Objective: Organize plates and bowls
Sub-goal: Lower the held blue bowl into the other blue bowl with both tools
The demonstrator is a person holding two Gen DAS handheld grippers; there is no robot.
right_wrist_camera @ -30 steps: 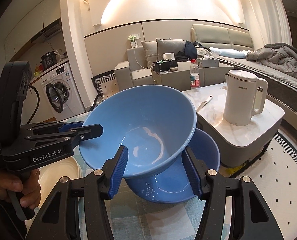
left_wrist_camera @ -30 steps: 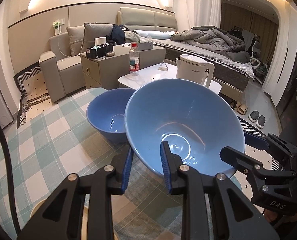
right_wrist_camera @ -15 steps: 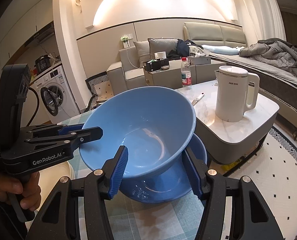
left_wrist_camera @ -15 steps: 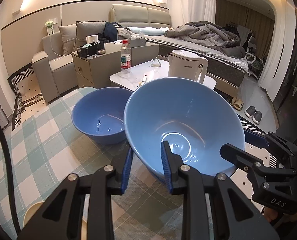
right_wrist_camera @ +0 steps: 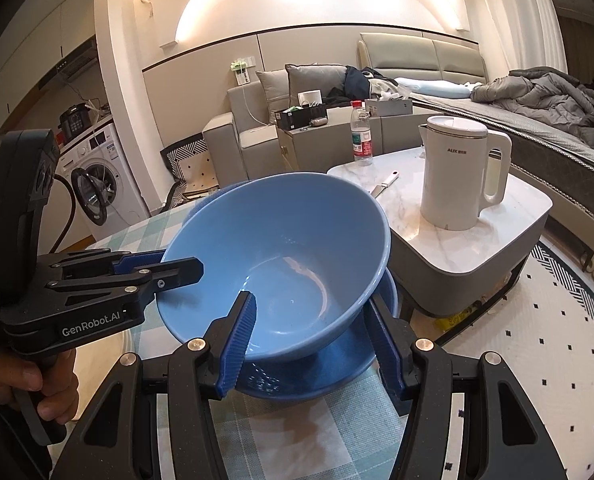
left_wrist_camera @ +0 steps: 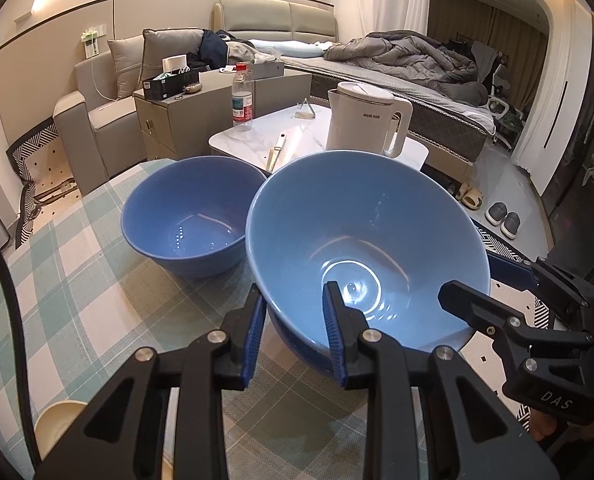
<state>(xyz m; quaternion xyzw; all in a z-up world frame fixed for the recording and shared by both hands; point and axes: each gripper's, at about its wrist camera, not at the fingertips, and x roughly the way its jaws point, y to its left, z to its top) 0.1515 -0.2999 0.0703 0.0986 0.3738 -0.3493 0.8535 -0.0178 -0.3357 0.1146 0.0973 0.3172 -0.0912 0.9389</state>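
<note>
I hold a large light-blue bowl (left_wrist_camera: 369,232) tilted above the checked table (left_wrist_camera: 77,280) with both grippers. My left gripper (left_wrist_camera: 293,320) is shut on its near rim, one finger inside and one outside. My right gripper (right_wrist_camera: 311,332) is shut on the bowl (right_wrist_camera: 289,232) wall, its left pad inside and its right pad outside. In the left wrist view the right gripper (left_wrist_camera: 477,292) reaches in from the right. In the right wrist view the left gripper (right_wrist_camera: 177,272) comes in from the left. A second blue bowl (left_wrist_camera: 185,208) stands on the table; the right wrist view shows that second bowl (right_wrist_camera: 329,372) partly hidden under the held one.
A cream plate (left_wrist_camera: 57,420) lies at the table's near left corner. Beyond the table stands a low marble table (right_wrist_camera: 497,240) with a white kettle (right_wrist_camera: 457,176), a water bottle (right_wrist_camera: 361,136) and a knife (right_wrist_camera: 383,184). A washing machine (right_wrist_camera: 93,192) is at the left.
Both grippers carried the held bowl a little sideways and down. In the left wrist view the second bowl now shows apart to its left; in the right wrist view more of it is hidden beneath.
</note>
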